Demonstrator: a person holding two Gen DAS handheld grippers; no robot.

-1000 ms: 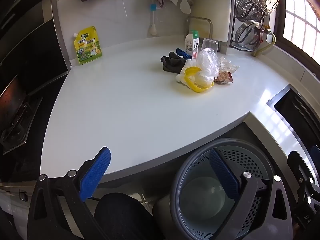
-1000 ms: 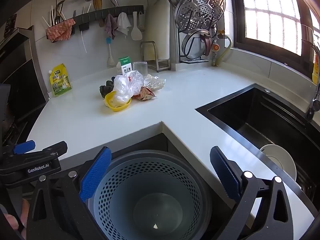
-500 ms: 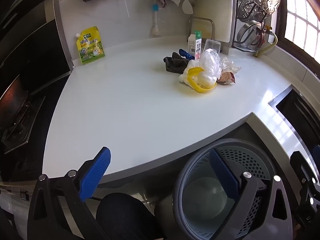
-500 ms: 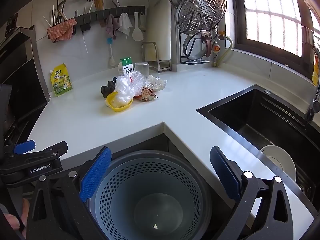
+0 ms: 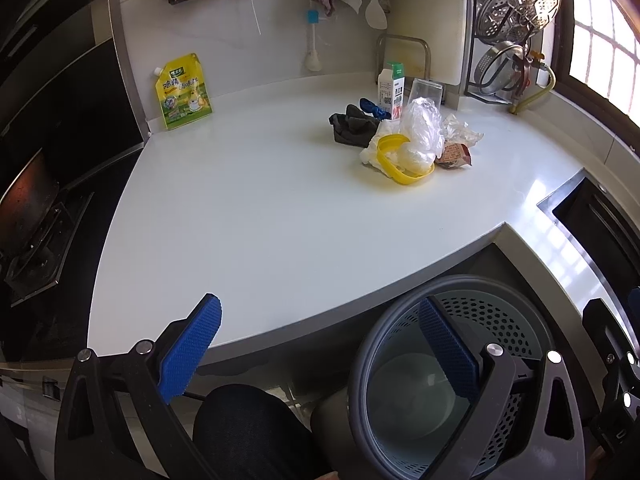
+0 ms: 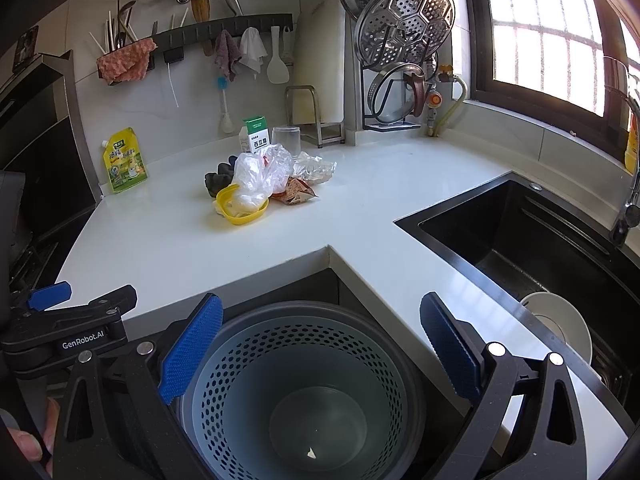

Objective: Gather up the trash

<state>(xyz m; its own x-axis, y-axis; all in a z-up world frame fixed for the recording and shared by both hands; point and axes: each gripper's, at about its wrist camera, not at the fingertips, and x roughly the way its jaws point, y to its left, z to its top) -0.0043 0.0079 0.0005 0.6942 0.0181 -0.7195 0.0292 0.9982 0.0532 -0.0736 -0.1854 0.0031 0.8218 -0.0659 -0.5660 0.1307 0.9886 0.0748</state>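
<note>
Heaped near the back of the white countertop: a trash pile, touching piece to piece. At its front, a yellow plastic dish tilted up on edge, open side toward the cameras, crumpled white paper inside it. Leaning upright over the dish, a clear plastic bag, long axis near vertical. Just right of it, a brown snack wrapper lying flat, pointed end toward the sink, and behind that a crinkled clear wrapper. On the pile's left, a dark crumpled cloth with a blue scrap behind. At the back, standing upright, a green-and-white carton and a clear cup mouth down. Well apart from both tools, far ahead and beyond the counter edge. Left gripper spread wide, holding nothing, hovering at the counter's near edge. Right gripper likewise spread wide and holding nothing, directly above a grey perforated trash bin standing below the counter corner, a small white scrap on its floor. Far left by the wall, a yellow-green refill pouch. To the right, a black sink with a white bowl in it.
</note>
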